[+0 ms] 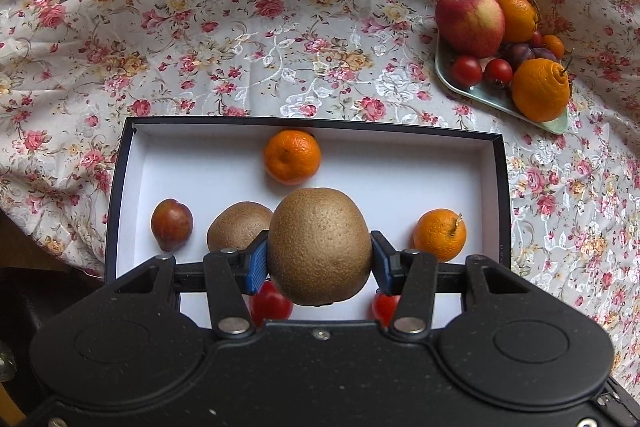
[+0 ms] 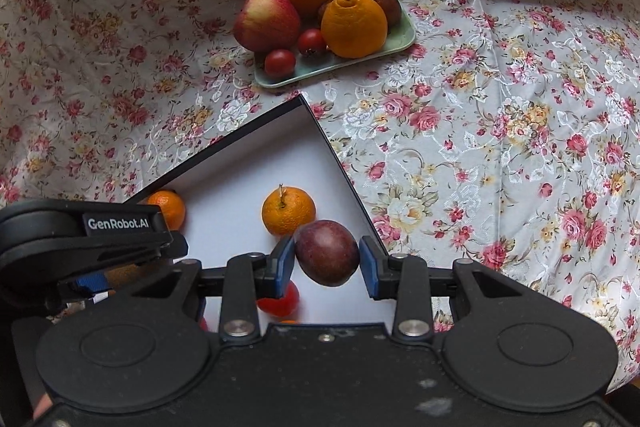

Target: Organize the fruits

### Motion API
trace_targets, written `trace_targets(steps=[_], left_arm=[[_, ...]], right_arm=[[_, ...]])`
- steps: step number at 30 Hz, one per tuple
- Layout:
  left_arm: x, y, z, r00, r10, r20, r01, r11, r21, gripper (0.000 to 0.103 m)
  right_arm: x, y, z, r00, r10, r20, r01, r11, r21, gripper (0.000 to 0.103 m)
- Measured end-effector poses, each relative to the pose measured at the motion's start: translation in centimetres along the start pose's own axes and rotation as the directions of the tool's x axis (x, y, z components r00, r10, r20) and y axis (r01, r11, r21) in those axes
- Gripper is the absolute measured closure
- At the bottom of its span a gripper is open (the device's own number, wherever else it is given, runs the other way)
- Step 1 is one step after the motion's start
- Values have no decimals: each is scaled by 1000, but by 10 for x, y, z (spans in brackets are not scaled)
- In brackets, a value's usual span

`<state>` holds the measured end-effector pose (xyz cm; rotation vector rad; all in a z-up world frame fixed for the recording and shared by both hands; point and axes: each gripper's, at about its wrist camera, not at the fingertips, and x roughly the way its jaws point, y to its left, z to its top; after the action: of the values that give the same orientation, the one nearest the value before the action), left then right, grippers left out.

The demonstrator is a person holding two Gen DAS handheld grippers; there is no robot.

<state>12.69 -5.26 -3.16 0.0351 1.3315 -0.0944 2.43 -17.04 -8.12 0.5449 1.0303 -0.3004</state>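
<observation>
Through my left wrist camera, my left gripper (image 1: 320,259) was clamped on a brown kiwi (image 1: 320,247), both blue pads pressed to its sides, held above the black-rimmed box (image 1: 505,187). On the white floor of the box lay a second kiwi (image 1: 236,225), a dark plum (image 1: 172,225) at the left, a mandarin (image 1: 292,157) by the far wall, another mandarin with a stem (image 1: 439,235) at the right, and two red tomatoes partly hidden under my fingers. Well apart, at the upper right, sat the green tray (image 1: 480,95) with an apple (image 1: 470,21), oranges and small red fruits.

Through my right wrist camera, my right gripper (image 2: 327,261) carried a purple plum (image 2: 327,253) over the box's right corner — the left pad touched it, while a sliver of gap showed at the right pad. The left gripper (image 2: 90,283) showed at the left edge. The stemmed mandarin (image 2: 288,211) lay just behind the plum.
</observation>
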Motion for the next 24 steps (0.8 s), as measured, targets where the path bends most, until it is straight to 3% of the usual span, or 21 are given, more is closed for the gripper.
trace_targets(steps=[4, 9, 24], left_arm=[[1, 3, 0, 1000, -6, -4, 6, 1000, -1, 47], [-7, 3, 0, 999, 22, 46, -23, 1000, 16, 48], [-2, 3, 0, 1000, 22, 21, -23, 999, 28, 48]], right_arm=[[-2, 4, -1, 1000, -4, 24, 4, 1000, -20, 66], [-3, 8, -2, 999, -16, 39, 18, 999, -47, 66], [0, 5, -2, 999, -42, 11, 43, 997, -61, 66]])
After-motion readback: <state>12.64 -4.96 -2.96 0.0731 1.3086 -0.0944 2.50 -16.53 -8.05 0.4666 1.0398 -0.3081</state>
